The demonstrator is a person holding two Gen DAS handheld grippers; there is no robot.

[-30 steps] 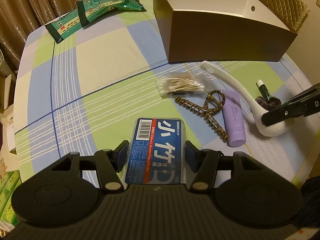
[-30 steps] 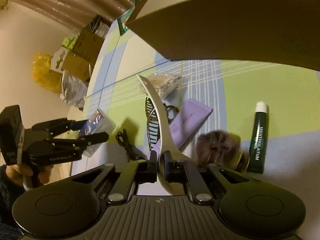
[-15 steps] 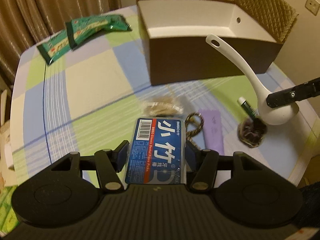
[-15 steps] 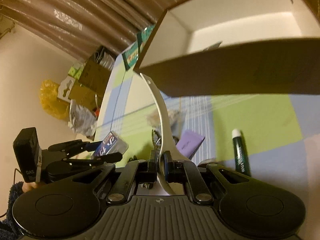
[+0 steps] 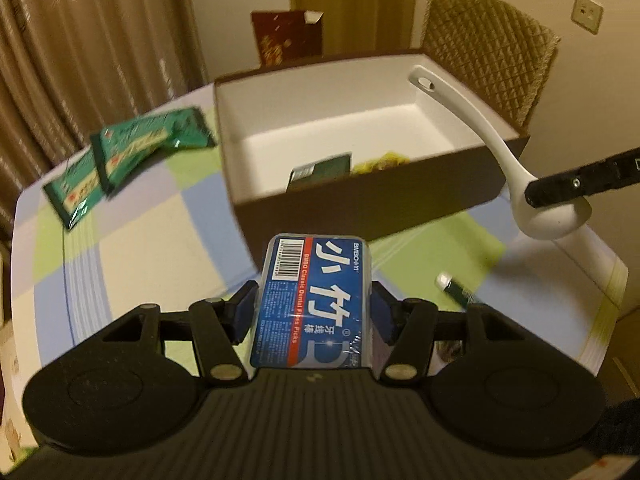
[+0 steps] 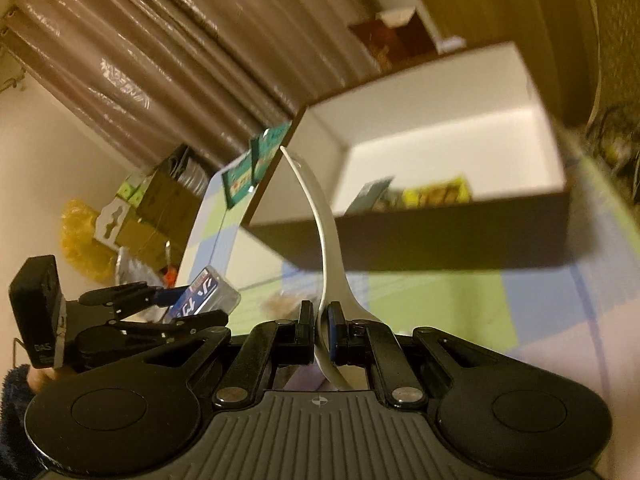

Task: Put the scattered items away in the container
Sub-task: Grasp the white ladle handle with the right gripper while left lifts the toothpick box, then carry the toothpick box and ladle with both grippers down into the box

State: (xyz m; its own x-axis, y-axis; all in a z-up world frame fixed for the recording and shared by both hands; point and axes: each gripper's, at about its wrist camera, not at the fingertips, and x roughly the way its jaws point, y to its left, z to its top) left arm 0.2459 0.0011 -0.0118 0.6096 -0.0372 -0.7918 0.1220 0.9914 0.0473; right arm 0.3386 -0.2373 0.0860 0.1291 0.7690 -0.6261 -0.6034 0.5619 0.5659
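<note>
The left gripper [image 5: 314, 308] was clamped on a blue floss-pick box [image 5: 314, 300], held above the checked tablecloth [image 5: 132, 264]. The right gripper [image 6: 319, 334] pinched a white spoon [image 6: 326, 240] near its bowl — handle rising toward twelve o'clock. The brown container [image 5: 360, 200] sat at twelve o'clock, packets inside — a green tube [image 5: 456, 290] at four o'clock.
</note>
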